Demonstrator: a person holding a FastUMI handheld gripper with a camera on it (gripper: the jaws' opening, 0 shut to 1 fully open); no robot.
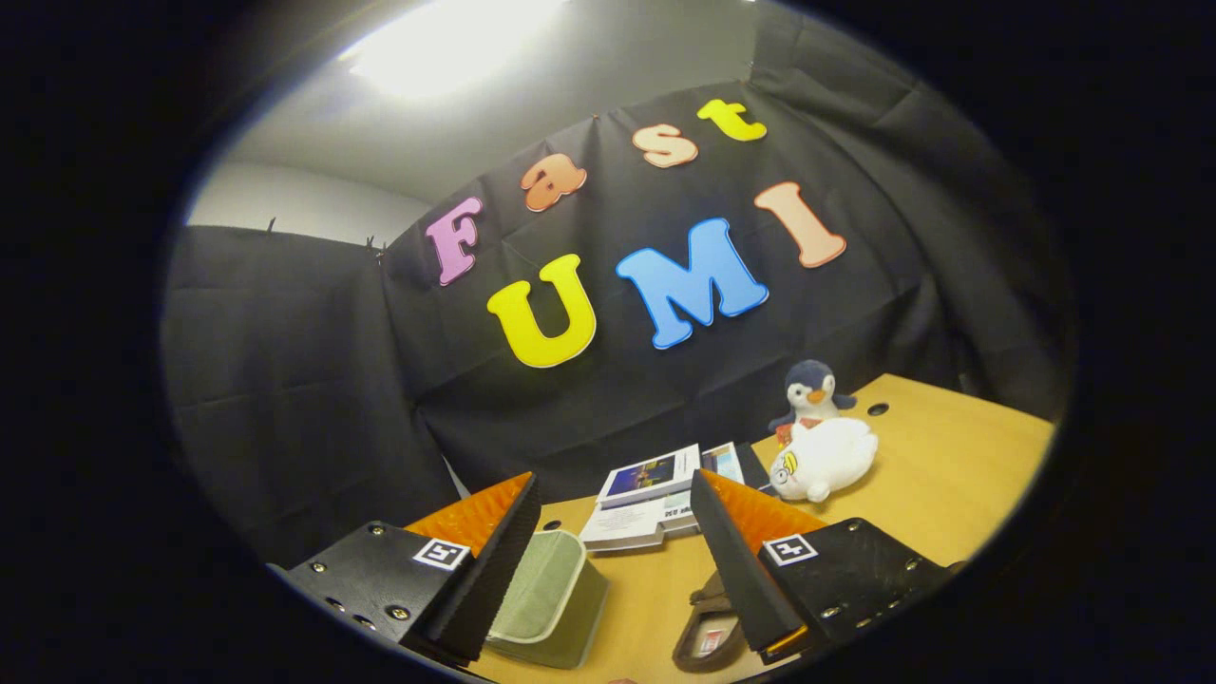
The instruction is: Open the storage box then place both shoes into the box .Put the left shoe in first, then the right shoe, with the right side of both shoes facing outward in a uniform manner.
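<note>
The gripper (608, 560) hovers high over the surface (936, 475), jaws spread wide and holding nothing. A green storage box (551, 598) lies just ahead of the left finger; a brown shoe (708, 632) sits under the right finger. Books (646, 503) and plush toys (822, 451) lie towards the far edge. Judging by this, the opening step is in hand: the gripper must drop and tilt towards the box.

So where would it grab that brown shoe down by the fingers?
Probably by the collar rim of the brown shoe, coming from above: its opening faces up, so one finger can slip inside and the other press the outer wall. The tool is open now, the shoe partly hidden behind one finger.
</note>
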